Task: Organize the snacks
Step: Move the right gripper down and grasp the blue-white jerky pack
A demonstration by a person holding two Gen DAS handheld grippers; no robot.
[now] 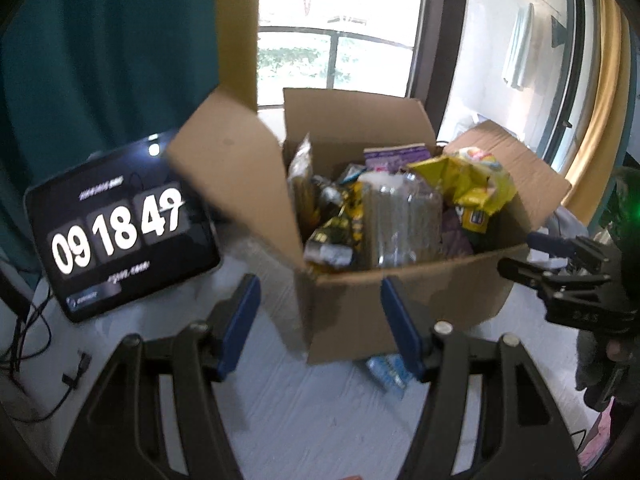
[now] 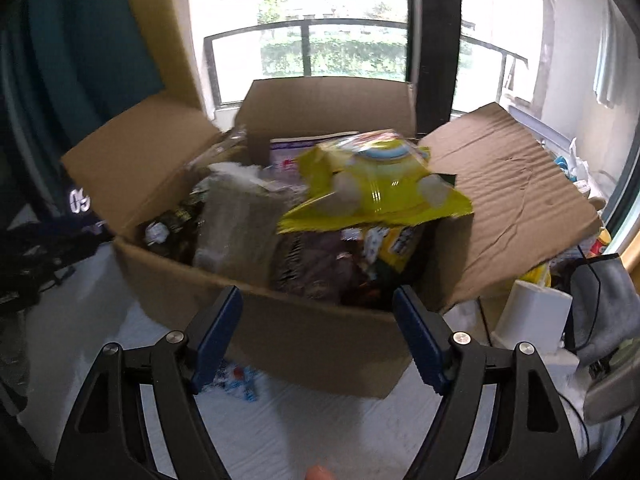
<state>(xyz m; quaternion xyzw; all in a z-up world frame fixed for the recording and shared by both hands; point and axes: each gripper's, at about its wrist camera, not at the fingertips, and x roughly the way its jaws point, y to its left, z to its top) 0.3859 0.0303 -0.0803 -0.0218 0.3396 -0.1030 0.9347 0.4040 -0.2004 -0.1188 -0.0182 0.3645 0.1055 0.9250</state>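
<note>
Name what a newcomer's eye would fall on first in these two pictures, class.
An open cardboard box crammed with snacks fills the middle, a yellow bag on top at its right. Left of the box, a screen shows big white digits. Both grippers gape open before the box.

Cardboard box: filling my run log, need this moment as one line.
left tool open | right tool open | cardboard box full | yellow bag on top

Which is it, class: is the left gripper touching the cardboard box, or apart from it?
Cannot tell. In the left wrist view the open left gripper overlaps the cardboard box, with no visible gap or clear contact.
</note>
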